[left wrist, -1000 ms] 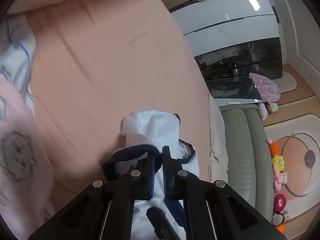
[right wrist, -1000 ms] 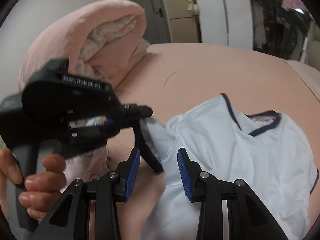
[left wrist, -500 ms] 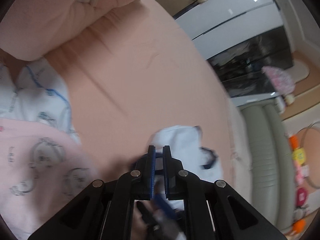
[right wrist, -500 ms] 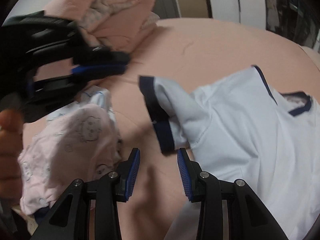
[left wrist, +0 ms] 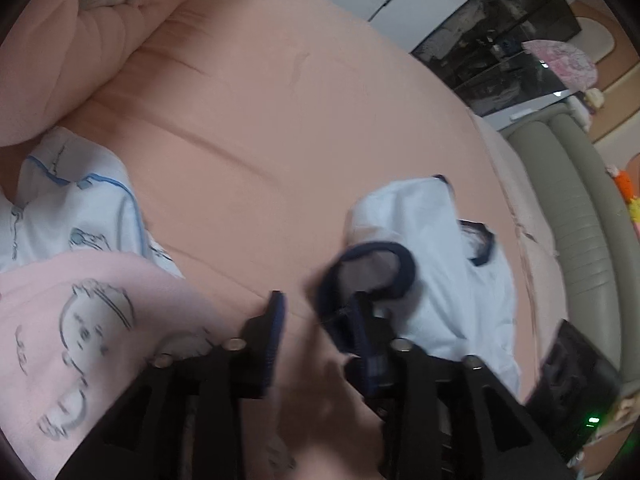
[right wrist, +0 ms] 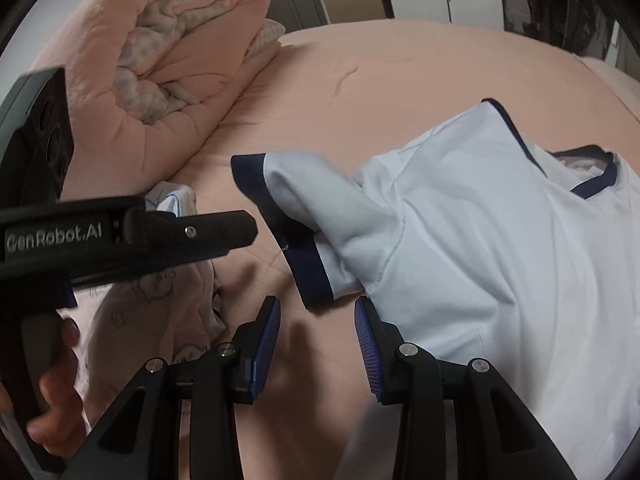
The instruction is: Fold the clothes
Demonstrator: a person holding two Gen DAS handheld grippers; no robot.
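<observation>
A white shirt [right wrist: 500, 240] with navy trim lies on the pink bed sheet [right wrist: 360, 80]. Its sleeve [right wrist: 320, 208] is spread out to the left, with the navy cuff [right wrist: 312, 276] flat on the sheet. My left gripper [left wrist: 318, 320] has its jaws opening with only bare sheet between them. In the left wrist view the blurred cuff [left wrist: 368, 272] shows just beyond the right finger. In the right wrist view the left gripper [right wrist: 240, 228] hovers left of the sleeve, apart from it. My right gripper [right wrist: 316, 332] stands open just below the cuff, holding nothing.
A rolled pink duvet [right wrist: 160, 60] lies at the bed's far left. A pink printed garment [left wrist: 80, 320] and a white one with blue piping [left wrist: 80, 208] lie left of the shirt. A grey-green sofa [left wrist: 568, 220] stands beyond the bed's right edge. A person's hand [right wrist: 52, 400] grips the left tool.
The left gripper was shut on the sleeve cuff, drew it out to the left, then let go; the sleeve now lies spread. The right gripper sank closer to the sheet, still open.
</observation>
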